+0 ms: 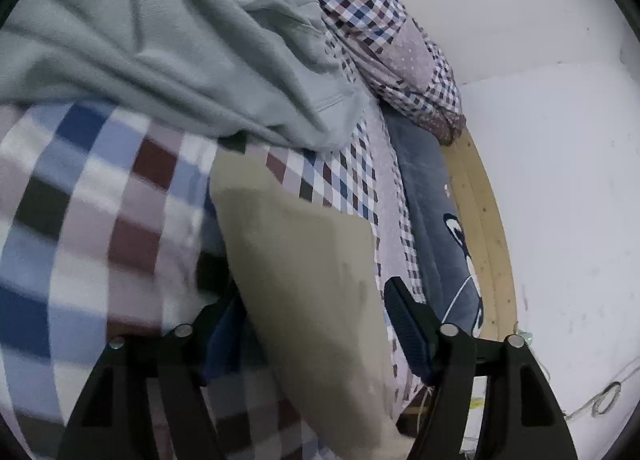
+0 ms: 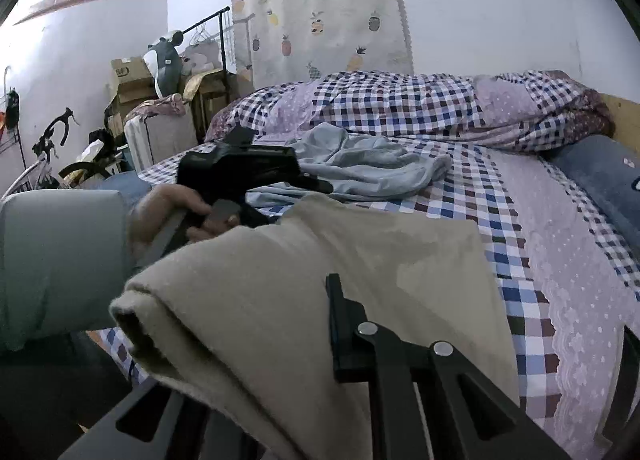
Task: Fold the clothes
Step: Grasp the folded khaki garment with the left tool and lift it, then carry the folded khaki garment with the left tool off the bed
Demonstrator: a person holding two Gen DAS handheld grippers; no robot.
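A beige garment (image 1: 304, 260) lies partly on the checked bed, its near end raised. In the left wrist view it runs between the two wide-apart fingers of my left gripper (image 1: 314, 320), which is open around it. From the right wrist view, a hand holds the left gripper (image 2: 240, 168) at the beige garment's (image 2: 320, 252) far left edge. My right gripper (image 2: 316, 292) is shut on a thick fold of it; only the right finger (image 2: 340, 324) shows, the other being under the cloth. A crumpled pale grey-blue garment (image 2: 368, 168) (image 1: 168, 44) lies further back on the bed.
The bed has a checked sheet (image 2: 496, 228), a bunched checked duvet (image 2: 400, 104) along the wall and a blue-grey pillow (image 1: 432, 212) by the wooden frame (image 1: 488, 220). Boxes, a clothes rack (image 2: 216, 40) and a bicycle (image 2: 48, 152) stand at the left.
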